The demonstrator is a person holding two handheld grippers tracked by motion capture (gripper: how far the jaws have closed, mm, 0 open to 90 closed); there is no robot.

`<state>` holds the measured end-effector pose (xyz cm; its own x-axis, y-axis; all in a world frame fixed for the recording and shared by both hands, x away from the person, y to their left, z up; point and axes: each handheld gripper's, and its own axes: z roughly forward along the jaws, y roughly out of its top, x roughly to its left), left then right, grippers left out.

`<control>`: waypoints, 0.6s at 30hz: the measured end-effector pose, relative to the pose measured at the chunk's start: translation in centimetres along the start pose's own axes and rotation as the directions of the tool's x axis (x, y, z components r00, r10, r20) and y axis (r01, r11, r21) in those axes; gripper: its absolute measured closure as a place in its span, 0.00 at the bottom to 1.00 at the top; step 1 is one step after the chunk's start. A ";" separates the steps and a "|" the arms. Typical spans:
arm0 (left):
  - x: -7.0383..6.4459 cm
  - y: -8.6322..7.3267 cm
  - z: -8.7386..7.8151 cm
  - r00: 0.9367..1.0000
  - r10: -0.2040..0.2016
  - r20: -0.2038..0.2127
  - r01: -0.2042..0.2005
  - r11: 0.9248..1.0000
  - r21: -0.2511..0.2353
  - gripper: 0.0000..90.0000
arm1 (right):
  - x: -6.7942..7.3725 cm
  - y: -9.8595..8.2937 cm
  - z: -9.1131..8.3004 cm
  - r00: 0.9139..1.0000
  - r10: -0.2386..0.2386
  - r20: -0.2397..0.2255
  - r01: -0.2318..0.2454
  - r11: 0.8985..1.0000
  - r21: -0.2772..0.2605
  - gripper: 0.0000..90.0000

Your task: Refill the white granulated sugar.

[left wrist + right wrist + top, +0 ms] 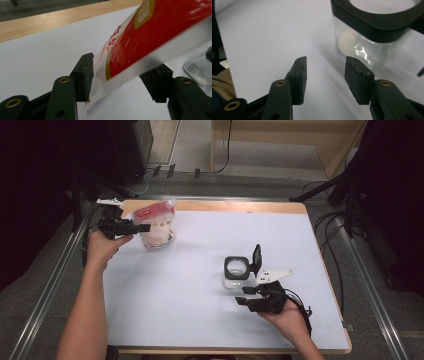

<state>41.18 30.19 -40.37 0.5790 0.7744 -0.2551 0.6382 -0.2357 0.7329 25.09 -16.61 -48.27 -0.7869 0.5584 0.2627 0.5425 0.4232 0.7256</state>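
Observation:
A red and white pouch [157,222] stands tilted at the table's far left. My left gripper [144,227] is at its left side. In the left gripper view the pouch [155,32] has its clear sealed edge between the jaws of the left gripper [121,76]. That edge touches the left pad [86,75], and the jaws stand wide apart. A clear square jar [236,272] with a black collar has its lid [256,259] flipped up. My right gripper [246,296] is just in front of it, open. The jar [367,45] lies ahead and to the right of the right gripper [325,75], which is empty.
A white mat [200,310] covers the wooden table [225,206], whose bare strip shows along the far edge. A clear glassy thing [197,70] lies by the pouch's base [171,239]. Metal rails run down both sides of the table, with cables on the floor at right.

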 end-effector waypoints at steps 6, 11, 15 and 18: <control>0.1 0.4 0.7 0.999 -0.044 0.004 0.044 0.999 -0.007 0.67 | 1.4 0.3 0.1 0.996 -0.065 -0.055 0.063 0.998 -0.022 0.57; 0.1 0.3 0.7 0.998 -0.050 0.030 0.049 0.999 0.008 0.83 | 2.5 0.6 0.9 0.992 -0.093 -0.080 0.092 0.996 -0.018 0.58; -0.4 0.4 1.0 0.999 -0.029 0.031 0.029 0.999 0.016 0.94 | 3.6 1.0 1.4 0.991 -0.082 -0.107 0.078 0.996 -0.040 0.58; -0.7 0.6 1.2 0.999 -0.027 0.040 0.026 0.999 0.019 1.00 | 4.3 1.5 1.8 0.987 -0.107 -0.120 0.105 0.994 -0.021 0.56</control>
<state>41.73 28.77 -40.50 0.5813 0.7564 -0.2998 0.6626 -0.2261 0.7141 23.06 -12.31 -47.25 -0.8700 0.4204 0.2577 0.4504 0.4647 0.7624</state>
